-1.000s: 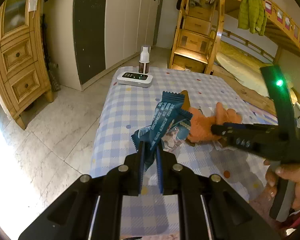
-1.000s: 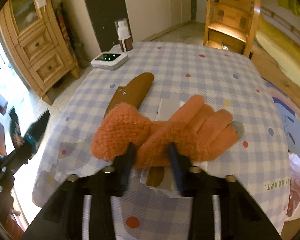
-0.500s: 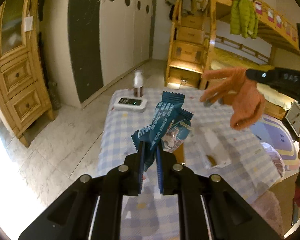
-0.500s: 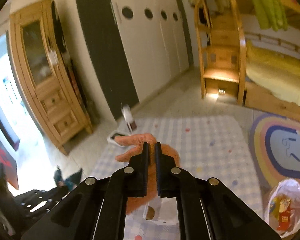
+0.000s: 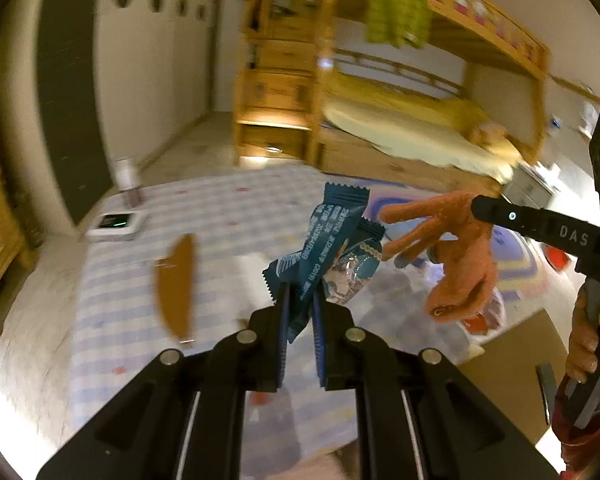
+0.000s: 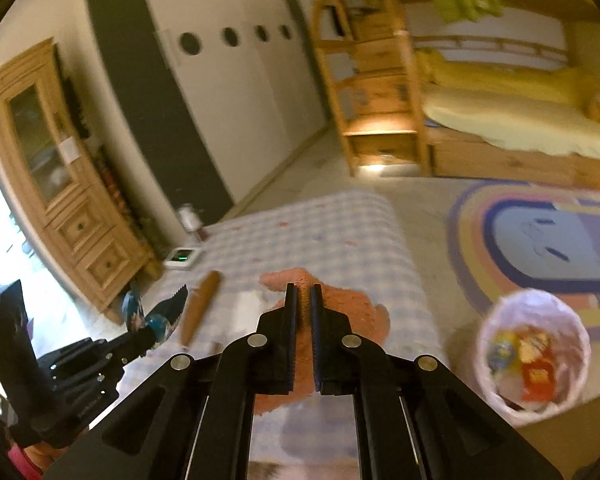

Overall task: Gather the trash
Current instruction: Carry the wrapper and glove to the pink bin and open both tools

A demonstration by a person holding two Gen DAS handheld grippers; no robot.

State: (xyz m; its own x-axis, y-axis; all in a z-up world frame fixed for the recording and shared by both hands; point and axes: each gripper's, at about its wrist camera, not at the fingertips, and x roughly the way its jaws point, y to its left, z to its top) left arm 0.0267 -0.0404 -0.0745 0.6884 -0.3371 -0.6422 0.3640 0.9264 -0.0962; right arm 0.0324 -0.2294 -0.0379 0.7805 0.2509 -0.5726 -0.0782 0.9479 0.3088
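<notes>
Several teal snack wrappers stick up from my left gripper, which is shut on them above the checked tablecloth. To its right my right gripper is shut on an orange knitted glove that hangs in the air with its fingers pointing left. In the right wrist view the glove shows behind and below the closed fingers of the right gripper. The left gripper with the wrappers is at lower left. A white-lined bin holding colourful packets stands on the floor to the right of the table.
A brown leather case and a white paper lie on the table. A white device and a spray bottle sit at its far corner. A rug, a bunk bed and a wooden cabinet surround it.
The right gripper closed on the orange glove and lifted it off the table. Both grippers rose and swung to the right, bringing the rug and the bin into view.
</notes>
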